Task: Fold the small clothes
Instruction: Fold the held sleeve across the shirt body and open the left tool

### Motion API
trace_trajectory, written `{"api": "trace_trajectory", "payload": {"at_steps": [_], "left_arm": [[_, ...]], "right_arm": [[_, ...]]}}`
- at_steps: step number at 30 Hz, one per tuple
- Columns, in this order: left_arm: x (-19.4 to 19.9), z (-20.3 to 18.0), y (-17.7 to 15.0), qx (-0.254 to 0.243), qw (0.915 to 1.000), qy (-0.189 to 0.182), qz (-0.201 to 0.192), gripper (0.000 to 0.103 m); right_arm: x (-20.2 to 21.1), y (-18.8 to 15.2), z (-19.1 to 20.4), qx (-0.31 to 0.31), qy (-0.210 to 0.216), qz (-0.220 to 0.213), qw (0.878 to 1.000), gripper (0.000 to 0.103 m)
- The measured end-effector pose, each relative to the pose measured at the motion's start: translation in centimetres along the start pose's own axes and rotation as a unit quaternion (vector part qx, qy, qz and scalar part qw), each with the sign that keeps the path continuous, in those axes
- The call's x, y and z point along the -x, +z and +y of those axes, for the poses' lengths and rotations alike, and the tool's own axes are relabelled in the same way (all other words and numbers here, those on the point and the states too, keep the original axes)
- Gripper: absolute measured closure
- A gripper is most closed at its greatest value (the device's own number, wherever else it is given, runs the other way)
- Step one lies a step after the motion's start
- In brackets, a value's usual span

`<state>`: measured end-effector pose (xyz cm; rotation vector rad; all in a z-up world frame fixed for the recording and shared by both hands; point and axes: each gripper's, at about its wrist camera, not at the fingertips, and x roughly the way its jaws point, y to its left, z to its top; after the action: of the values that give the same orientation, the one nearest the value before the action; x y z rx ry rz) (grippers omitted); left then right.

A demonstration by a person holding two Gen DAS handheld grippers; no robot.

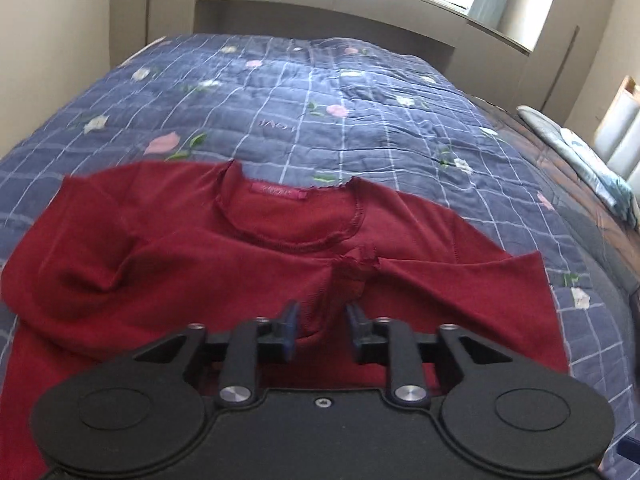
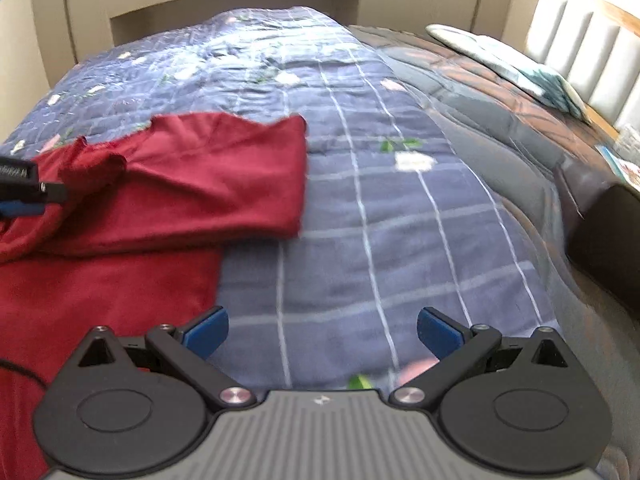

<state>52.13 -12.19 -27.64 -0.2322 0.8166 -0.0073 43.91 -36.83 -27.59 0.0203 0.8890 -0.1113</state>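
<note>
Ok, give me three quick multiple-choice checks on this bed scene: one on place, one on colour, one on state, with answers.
1. Where does the dark red knit top lie?
A. on the blue checked floral quilt
B. on a wooden chair
C. on the floor

2. What colour is the label inside the top's neckline?
A. white
B. pink
C. black

3. How do the jaws of the right gripper stand?
A. shut on a sleeve
B. shut on nothing
C. wide open over bare quilt

Answers: 1 A, the quilt shows all round the top. 2 B, a pink strip sits at the back of the collar. 3 C, the blue pads stand far apart with only quilt between them.
</note>
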Motion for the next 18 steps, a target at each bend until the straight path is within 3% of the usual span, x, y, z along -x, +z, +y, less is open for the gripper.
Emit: {"api": "trace_trajectory", "payload": {"at_steps": [5, 9, 12, 14, 18], "left_arm": [[1.8, 1.3, 0.1, 0.030, 0.9994, -0.008, 0.018, 0.046], [3.7, 3.2, -1.0, 0.066, 0.9975, 0.019, 0.013, 0.029], [4.7, 5.4, -2.0, 0.088, 0.9946, 0.053, 0.012, 0.021], [5.2, 6.9, -2.4, 0.098, 0.9917, 0.082, 0.016, 0.015], [5.9, 10.3, -3.2, 0.105, 0.9842, 0.140, 0.027, 0.001]], "right_arm": [[-0.8, 2.6, 2.4, 0.034, 0.079, -0.056, 0.995, 0.000], [-2.9, 5.3, 5.9, 0.066, 0.149, -0.072, 0.984, 0.002], [-5.1, 7.0, 8.2, 0.080, 0.191, -0.056, 0.977, 0.015], [-6.5, 8.1, 9.8, 0.080, 0.217, -0.039, 0.972, 0.017], [-8.3, 9.2, 11.8, 0.058, 0.240, -0.012, 0.969, 0.031]]}}
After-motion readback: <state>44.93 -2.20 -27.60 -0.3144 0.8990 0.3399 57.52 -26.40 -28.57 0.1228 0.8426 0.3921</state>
